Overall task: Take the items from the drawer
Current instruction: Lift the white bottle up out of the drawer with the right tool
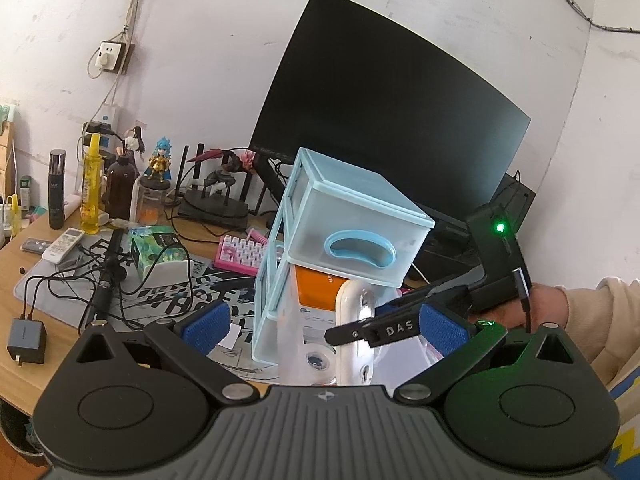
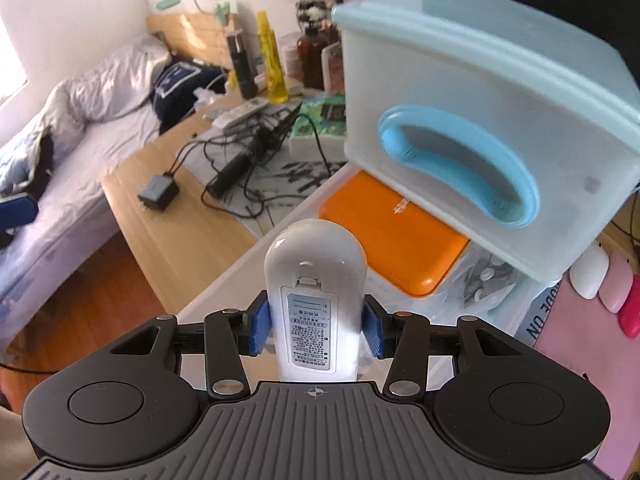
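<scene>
A pale blue plastic drawer unit (image 1: 348, 216) stands on the desk. Its upper drawer (image 2: 480, 120) is shut, with a blue loop handle (image 2: 460, 160). The lower drawer (image 2: 224, 280) is pulled open and holds an orange box (image 2: 392, 236) and a clear bag of small parts (image 2: 486, 280). My right gripper (image 2: 316, 328) is shut on a white remote-like device (image 2: 316, 288), held upright above the open drawer; it also shows in the left wrist view (image 1: 356, 332). My left gripper (image 1: 324, 326) is open and empty, its blue pads either side of the drawer front.
A black monitor (image 1: 392, 92) stands behind the unit. A pink keyboard (image 1: 240, 252), tissue box (image 1: 160, 252), cables, charger (image 1: 26, 340), bottles and figurines crowd the desk's left. A pink mat with mice (image 2: 600, 280) lies right. A bed (image 2: 80, 120) is beyond the desk.
</scene>
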Available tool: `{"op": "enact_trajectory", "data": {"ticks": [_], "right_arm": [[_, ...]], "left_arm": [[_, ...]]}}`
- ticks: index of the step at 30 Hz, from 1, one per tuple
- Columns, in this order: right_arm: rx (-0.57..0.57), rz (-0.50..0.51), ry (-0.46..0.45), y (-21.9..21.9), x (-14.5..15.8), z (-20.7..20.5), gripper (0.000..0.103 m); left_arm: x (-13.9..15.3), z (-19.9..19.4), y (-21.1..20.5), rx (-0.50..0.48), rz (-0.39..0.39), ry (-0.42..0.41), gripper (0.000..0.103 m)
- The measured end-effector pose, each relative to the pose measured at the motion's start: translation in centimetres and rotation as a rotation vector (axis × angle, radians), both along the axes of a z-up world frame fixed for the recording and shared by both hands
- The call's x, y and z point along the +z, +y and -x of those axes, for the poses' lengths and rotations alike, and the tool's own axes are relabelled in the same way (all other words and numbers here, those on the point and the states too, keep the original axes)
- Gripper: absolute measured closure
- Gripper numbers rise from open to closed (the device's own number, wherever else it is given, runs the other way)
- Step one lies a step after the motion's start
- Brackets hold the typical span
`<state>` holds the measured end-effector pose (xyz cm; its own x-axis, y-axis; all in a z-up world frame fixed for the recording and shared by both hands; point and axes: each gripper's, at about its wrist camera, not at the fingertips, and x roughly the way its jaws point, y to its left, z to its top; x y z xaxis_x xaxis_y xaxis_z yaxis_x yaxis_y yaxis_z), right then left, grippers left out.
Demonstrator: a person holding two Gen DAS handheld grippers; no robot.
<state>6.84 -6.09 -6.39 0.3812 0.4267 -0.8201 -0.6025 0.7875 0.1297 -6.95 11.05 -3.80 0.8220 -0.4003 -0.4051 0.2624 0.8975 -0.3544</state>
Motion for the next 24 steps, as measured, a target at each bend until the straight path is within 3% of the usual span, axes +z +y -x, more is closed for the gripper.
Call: {"op": "enact_trajectory", "data": {"ticks": [10, 24], "right_arm": [[-0.038, -0.053, -0.055, -1.2, 3.4, 0.9, 0.053], [-0.22, -0.109, -0.121, -7.0, 9.9, 3.7, 0.053]], "left_arm": [[0.7, -0.1, -0.8, -0.027, -0.016, -0.02, 0.0], [1.0, -1.6, -4.2, -0.154, -0.023, -0.033, 0.0]]}}
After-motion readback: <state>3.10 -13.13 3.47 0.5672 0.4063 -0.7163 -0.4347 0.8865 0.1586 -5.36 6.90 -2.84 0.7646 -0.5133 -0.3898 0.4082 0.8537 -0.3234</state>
